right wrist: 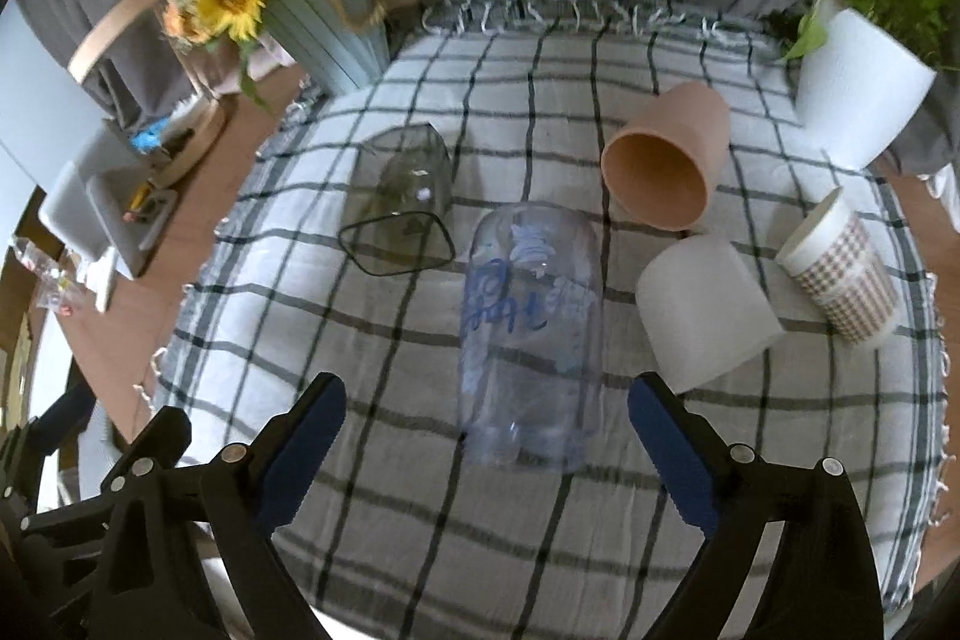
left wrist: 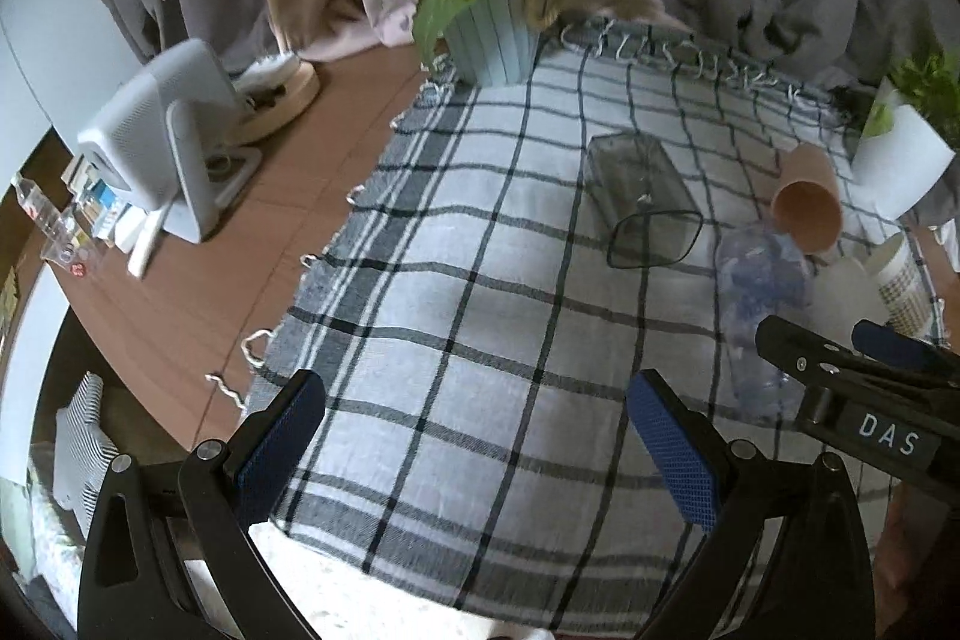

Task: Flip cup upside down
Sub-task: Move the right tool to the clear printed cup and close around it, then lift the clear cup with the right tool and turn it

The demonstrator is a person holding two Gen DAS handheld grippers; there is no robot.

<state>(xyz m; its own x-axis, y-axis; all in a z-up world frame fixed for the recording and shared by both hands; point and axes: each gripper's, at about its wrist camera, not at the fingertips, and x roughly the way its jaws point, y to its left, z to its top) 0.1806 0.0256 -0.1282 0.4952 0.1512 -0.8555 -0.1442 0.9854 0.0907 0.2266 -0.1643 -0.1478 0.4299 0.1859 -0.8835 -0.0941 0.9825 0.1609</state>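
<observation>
Several cups stand or lie on a checked cloth (right wrist: 528, 520). A clear plastic cup with blue print (right wrist: 531, 334) stands upside down just ahead of my open, empty right gripper (right wrist: 486, 436). A white cup (right wrist: 702, 310) stands upside down to its right. A terracotta cup (right wrist: 660, 160) and a smoky square glass (right wrist: 402, 214) lie on their sides. A patterned paper cup (right wrist: 840, 268) stands upright at the right. My left gripper (left wrist: 474, 436) is open and empty over bare cloth (left wrist: 480, 310); the right gripper (left wrist: 840, 358) shows at its right beside the clear cup (left wrist: 762, 292).
A sunflower vase (left wrist: 498, 40) stands at the cloth's far left corner. A white pot with a green plant (right wrist: 852, 82) stands at the far right. A white fan (left wrist: 162, 142) and clutter sit on the wooden table (left wrist: 288, 196) to the left.
</observation>
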